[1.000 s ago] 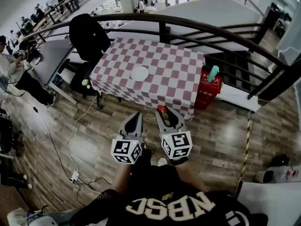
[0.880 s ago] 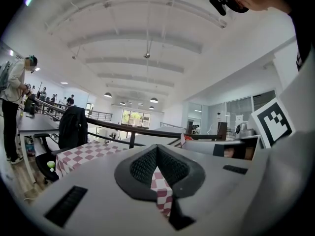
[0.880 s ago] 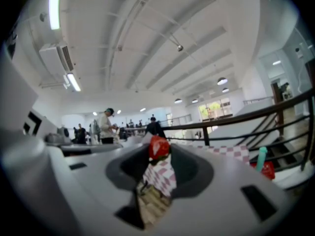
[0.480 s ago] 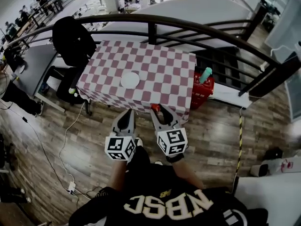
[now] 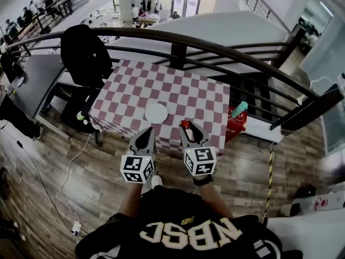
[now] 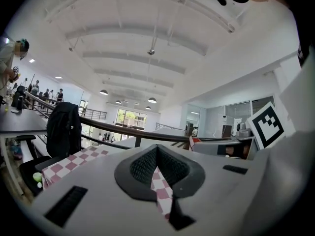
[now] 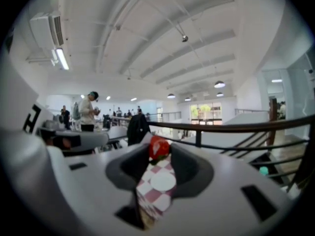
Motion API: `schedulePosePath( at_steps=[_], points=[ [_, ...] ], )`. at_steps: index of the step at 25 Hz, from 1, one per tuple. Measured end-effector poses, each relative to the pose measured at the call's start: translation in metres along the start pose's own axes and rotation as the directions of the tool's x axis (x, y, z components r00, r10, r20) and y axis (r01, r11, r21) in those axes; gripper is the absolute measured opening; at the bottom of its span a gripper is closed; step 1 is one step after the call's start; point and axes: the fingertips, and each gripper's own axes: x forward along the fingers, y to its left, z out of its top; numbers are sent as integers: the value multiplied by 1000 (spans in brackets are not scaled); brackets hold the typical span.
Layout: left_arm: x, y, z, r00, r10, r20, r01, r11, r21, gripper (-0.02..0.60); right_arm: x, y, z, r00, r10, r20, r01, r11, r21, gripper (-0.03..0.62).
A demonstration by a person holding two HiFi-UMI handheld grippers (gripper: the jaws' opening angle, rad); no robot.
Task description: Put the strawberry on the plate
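The plate (image 5: 156, 113) is now nearer centre. The strawberry (image 7: 159, 148) is clamped by the right gripper (image 7: 159, 150); the left gripper (image 6: 156, 148) is seen closed only in its view.

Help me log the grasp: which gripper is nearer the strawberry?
Right. The right gripper clamps the strawberry at its tips; the left gripper sits beside it, shut, empty.

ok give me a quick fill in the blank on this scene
The right gripper is shut on the red ___.
The left gripper holds ___.
The round plate on the checked tablecloth is ___ in colour.
Missing: strawberry; nothing; white.
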Motion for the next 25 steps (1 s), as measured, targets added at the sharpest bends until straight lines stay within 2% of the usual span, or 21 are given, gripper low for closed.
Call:
schedulePosePath(
  at_steps=[6,13,17,25],
  points=[
    [12,44,-19,999,-19,-42,19,1000,-7,9,47,24,-1,999,35,-20,-36,997,-63,143],
    [12,67,-62,990,-42,-132,33,997,-75,9,70,48,-44,990,89,-108,-97,993,-70,143],
    [23,82,-78,988,-37,-153,26,997,-73,9,85,51,-66,981,132,-142,-141,989,-54,143],
    [42,112,-113,964,4,-267,-24,997,-74,9,109,38,-118,937,208,-280,-218,976,-4,143]
  ],
)
